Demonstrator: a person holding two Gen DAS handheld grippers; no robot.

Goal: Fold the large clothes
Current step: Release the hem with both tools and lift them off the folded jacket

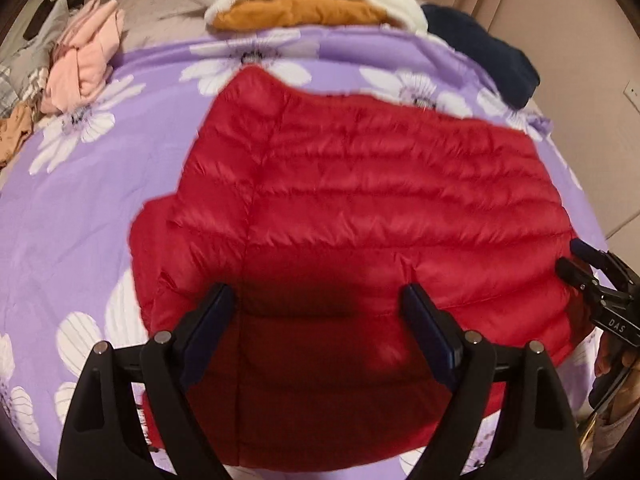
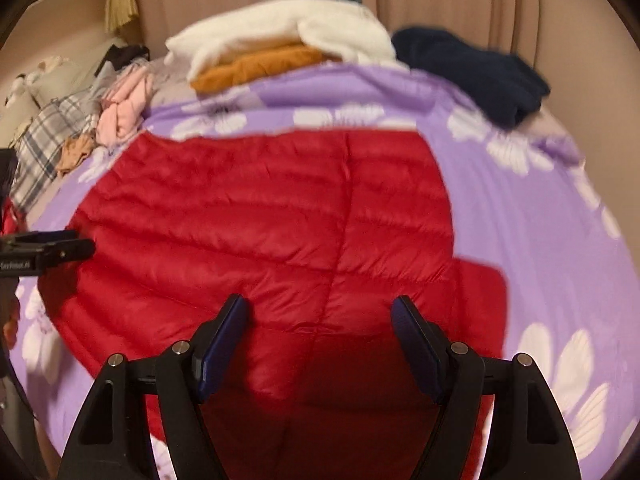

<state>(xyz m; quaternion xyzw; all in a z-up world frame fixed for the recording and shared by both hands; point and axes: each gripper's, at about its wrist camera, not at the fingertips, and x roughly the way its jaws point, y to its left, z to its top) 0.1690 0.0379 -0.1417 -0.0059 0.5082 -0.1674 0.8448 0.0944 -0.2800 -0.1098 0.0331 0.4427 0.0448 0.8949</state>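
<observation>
Plainly the red puffer jacket lies spread flat on the purple flowered bedspread, near its front edge, well apart from the folded white and orange stack and the navy garment at the far side; the left gripper hovers over the near part of the jacket with its jaws wide apart and nothing between them; the right gripper likewise stands open and empty above the cloth; the jacket looks light, soft and puffy, with a slick shiny shell that will likely slide and spring back, so a pinch at a hem, seam or corner should hold better than the padded middle; its quilted ribs run side to side and a vertical seam runs away from the cameras, so its long axis seems to point toward the far stack, though which end is the collar I cannot tell
</observation>
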